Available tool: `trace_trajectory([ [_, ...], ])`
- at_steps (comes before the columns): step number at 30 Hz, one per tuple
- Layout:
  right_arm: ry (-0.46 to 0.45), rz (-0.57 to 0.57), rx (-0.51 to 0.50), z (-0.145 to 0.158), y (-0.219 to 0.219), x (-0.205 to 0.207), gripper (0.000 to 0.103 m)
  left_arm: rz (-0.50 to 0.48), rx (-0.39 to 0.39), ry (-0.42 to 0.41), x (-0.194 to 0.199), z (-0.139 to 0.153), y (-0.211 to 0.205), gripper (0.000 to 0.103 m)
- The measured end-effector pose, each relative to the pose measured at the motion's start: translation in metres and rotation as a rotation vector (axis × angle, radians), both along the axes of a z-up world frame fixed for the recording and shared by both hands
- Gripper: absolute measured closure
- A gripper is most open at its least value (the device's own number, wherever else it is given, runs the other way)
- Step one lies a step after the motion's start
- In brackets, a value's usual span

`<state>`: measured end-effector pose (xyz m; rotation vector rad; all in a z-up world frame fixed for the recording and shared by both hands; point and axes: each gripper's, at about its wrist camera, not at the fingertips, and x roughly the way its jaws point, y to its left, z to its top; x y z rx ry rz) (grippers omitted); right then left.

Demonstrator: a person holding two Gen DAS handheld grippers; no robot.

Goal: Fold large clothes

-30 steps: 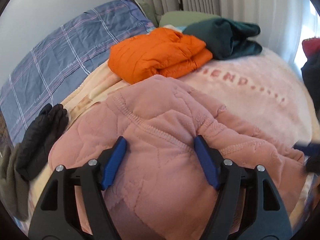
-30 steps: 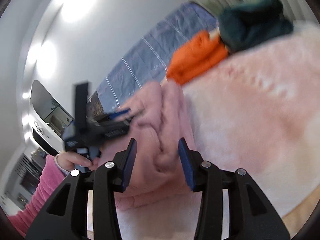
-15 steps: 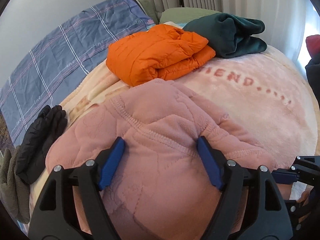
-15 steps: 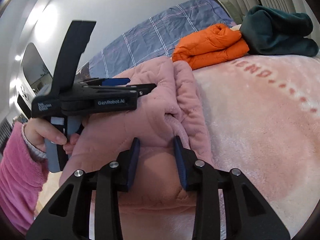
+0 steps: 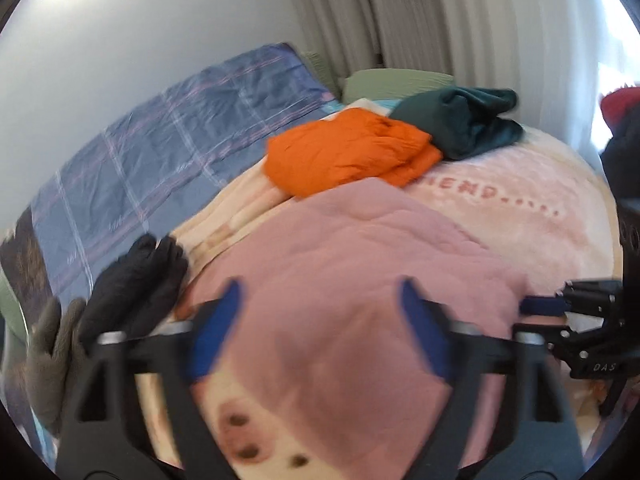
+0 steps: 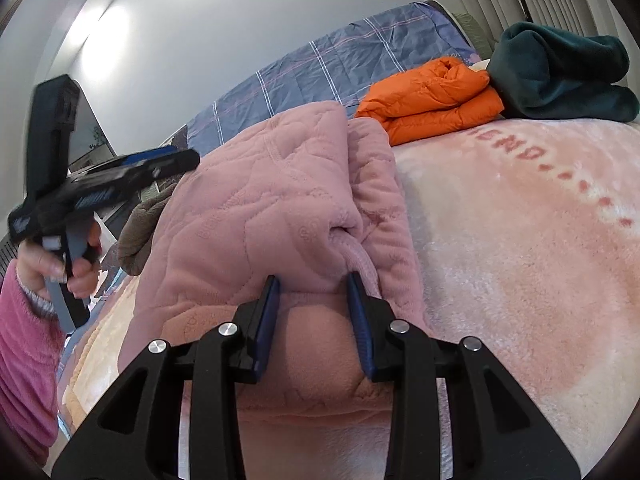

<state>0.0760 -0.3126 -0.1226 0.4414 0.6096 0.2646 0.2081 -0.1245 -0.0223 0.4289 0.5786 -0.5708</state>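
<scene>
A pink quilted garment point(image 6: 256, 208) lies bunched on the bed, its near edge doubled over. My right gripper point(image 6: 314, 304) is shut on a thick fold of that edge, with the pads pressing into the fabric from both sides. In the left wrist view the right gripper point(image 5: 540, 308) reaches in from the right at the garment's point(image 5: 352, 264) side. My left gripper point(image 5: 318, 320) is blurred and hovers above the garment. Its jaws are closing with nothing between them. In the right wrist view a hand in a pink sleeve holds the left gripper point(image 6: 176, 160) in the air, left of the garment.
A folded orange jacket point(image 5: 352, 156) and a dark green garment point(image 5: 460, 120) lie at the far end of the pink lettered blanket point(image 5: 520, 208). Black gloves point(image 5: 136, 280) and a grey-green item point(image 5: 48, 352) sit at the left. A blue plaid duvet point(image 5: 160, 148) lies along the wall.
The left gripper has pulled up and back from the pink garment and its jaws have narrowed. The right gripper closed on the garment's fold a second ago and has held it since.
</scene>
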Motion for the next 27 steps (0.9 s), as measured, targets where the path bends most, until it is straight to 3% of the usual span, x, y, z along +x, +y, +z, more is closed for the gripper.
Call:
trace_trajectory([
  [1, -0.001, 0.0, 0.0, 0.0, 0.0, 0.001, 0.068, 0.037, -0.029, 0.047, 0.014, 0.003, 0.008, 0.075],
  [2, -0.002, 0.0, -0.001, -0.001, -0.001, 0.001, 0.068, 0.063, -0.063, 0.089, 0.028, 0.004, 0.013, 0.089],
  [5, -0.004, 0.002, 0.0, 0.0, 0.0, 0.0, 0.068, 0.112, -0.1, 0.148, 0.061, -0.007, 0.018, 0.089],
  [6, -0.006, 0.005, 0.002, 0.0, 0.001, 0.0, 0.068, 0.124, -0.07, 0.161, 0.072, -0.019, 0.014, 0.089],
  [8, -0.019, 0.028, 0.001, 0.002, 0.003, 0.001, 0.068, 0.161, 0.069, 0.211, 0.101, -0.069, -0.004, 0.093],
  [9, -0.019, 0.028, -0.009, 0.003, 0.005, 0.001, 0.068, 0.181, 0.081, 0.238, 0.108, -0.084, -0.008, 0.095],
  [10, -0.017, 0.018, -0.023, 0.003, 0.006, 0.002, 0.068, 0.208, 0.042, 0.269, 0.117, -0.093, -0.009, 0.097],
  [16, -0.004, 0.036, -0.033, 0.015, 0.005, 0.002, 0.068, 0.191, 0.052, 0.24, 0.112, -0.087, -0.008, 0.097],
  [21, -0.082, 0.064, -0.097, 0.072, 0.008, 0.004, 0.068, 0.208, 0.012, 0.237, 0.112, -0.086, -0.002, 0.097],
  [25, -0.126, 0.102, -0.107, 0.098, 0.015, 0.04, 0.068, 0.212, 0.03, 0.227, 0.112, -0.084, -0.002, 0.097],
  [27, -0.056, 0.091, -0.118, 0.084, 0.016, 0.067, 0.068, 0.213, 0.028, 0.226, 0.111, -0.084, -0.001, 0.097],
])
